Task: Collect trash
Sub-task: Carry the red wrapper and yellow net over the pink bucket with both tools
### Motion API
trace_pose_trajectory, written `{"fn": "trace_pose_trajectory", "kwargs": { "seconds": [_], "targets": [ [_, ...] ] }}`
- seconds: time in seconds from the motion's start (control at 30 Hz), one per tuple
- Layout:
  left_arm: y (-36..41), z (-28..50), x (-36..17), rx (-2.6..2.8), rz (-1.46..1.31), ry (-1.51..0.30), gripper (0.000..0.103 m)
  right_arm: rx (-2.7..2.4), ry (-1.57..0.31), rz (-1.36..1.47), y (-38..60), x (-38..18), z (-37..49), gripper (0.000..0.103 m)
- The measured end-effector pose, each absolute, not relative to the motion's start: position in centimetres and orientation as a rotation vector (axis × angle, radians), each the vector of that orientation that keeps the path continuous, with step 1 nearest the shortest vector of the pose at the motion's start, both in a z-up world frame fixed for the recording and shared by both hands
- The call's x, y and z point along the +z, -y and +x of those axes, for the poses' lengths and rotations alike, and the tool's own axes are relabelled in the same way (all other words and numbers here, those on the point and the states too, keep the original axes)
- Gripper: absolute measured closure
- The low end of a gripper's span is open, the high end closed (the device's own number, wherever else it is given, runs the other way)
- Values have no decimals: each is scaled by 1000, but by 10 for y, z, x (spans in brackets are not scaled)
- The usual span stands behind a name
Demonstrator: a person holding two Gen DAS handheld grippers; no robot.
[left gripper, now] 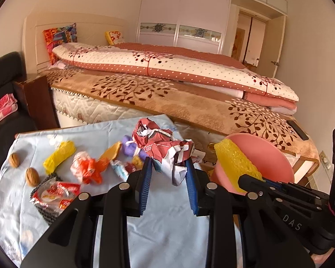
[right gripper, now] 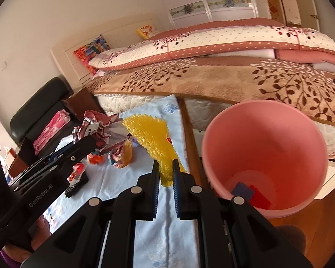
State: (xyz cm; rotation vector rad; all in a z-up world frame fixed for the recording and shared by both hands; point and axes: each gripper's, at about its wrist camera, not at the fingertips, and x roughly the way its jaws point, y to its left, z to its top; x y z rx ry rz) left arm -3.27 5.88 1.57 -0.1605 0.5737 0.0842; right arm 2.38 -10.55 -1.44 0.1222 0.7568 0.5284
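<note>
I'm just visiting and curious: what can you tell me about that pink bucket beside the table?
The pink bucket looks like smooth plastic, round, wider at its open rim than at its base, with no lid. It stands off the edge of the cloth-covered table, near the bed, and appears tilted in this fisheye view. Inside, at the bottom, lie a blue piece and a red piece. The right gripper, clamping yellow bubble wrap, is close beside the rim.
</note>
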Motion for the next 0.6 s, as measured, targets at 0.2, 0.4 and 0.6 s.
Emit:
{"fn": "trace_pose_trajectory", "kwargs": {
  "seconds": [0.2,0.4,0.6],
  "targets": [
    [-43,-21,16,41,-148,-561,74,454,-747,160,130,-15,33,92],
    [-27,-8,14,-12,-152,-557,74,382,-752,192,155,-19,45,92],
    [-6,8,10,-54,-136,-574,74,317,-763,220,179,-26,54,92]
  ]
}}
